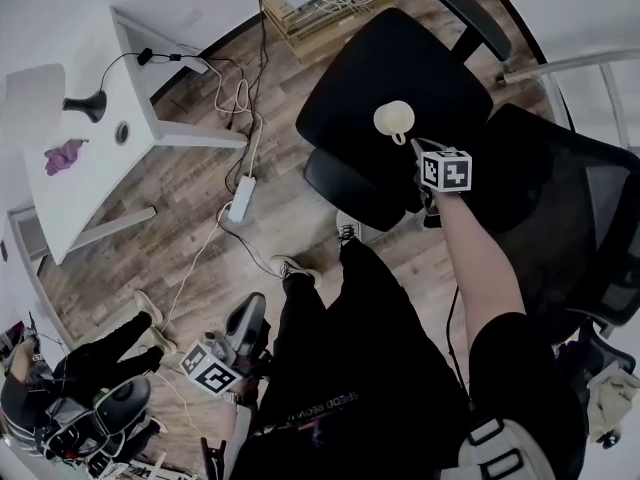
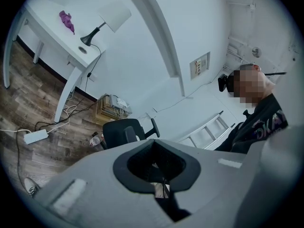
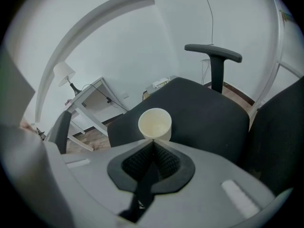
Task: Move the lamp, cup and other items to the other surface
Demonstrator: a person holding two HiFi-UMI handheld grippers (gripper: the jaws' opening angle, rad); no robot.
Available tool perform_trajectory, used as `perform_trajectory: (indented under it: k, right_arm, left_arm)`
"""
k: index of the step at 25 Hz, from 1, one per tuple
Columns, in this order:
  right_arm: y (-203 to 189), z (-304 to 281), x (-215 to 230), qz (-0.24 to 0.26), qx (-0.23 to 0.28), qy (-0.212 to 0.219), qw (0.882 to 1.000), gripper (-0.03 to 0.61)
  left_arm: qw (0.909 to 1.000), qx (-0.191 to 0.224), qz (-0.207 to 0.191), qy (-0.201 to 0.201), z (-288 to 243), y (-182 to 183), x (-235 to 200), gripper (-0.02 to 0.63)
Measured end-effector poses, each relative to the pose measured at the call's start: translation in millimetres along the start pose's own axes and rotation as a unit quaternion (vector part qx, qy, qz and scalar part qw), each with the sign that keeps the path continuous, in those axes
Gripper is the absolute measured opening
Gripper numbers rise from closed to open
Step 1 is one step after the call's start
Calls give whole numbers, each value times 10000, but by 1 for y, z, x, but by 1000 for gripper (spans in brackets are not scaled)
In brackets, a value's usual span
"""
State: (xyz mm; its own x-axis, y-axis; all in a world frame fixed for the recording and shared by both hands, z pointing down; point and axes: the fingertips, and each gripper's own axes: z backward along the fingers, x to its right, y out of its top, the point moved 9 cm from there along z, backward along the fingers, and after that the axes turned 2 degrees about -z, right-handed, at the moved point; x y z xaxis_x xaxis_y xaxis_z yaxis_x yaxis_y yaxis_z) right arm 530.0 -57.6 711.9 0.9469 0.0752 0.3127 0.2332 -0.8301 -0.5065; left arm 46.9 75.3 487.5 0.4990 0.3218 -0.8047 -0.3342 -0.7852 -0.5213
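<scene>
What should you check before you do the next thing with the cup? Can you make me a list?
1. Cup upright on the chair: ok.
2. Right tongs shut, tips right at the cup: ok.
3. Cup's handle really pinched in them: cannot tell.
4. Left tongs shut and empty: ok.
5. Bare room on the desk near the lamp: ok.
6. Floor between chair and desk free to walk: not ok, a power strip lies there.
</scene>
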Motion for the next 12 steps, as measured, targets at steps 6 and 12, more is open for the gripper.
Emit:
perform_trajectory:
  k: [6,12]
  right_arm:
    - [16,54,3,-19,262,-45,9996,-2]
    - [40,110,-13,23,806,101,9967,-2]
  left_arm:
    - [9991,327,-105,-257,-7,4,2,-5]
    - [9957,754,-197,-495,2,12,-1,-5]
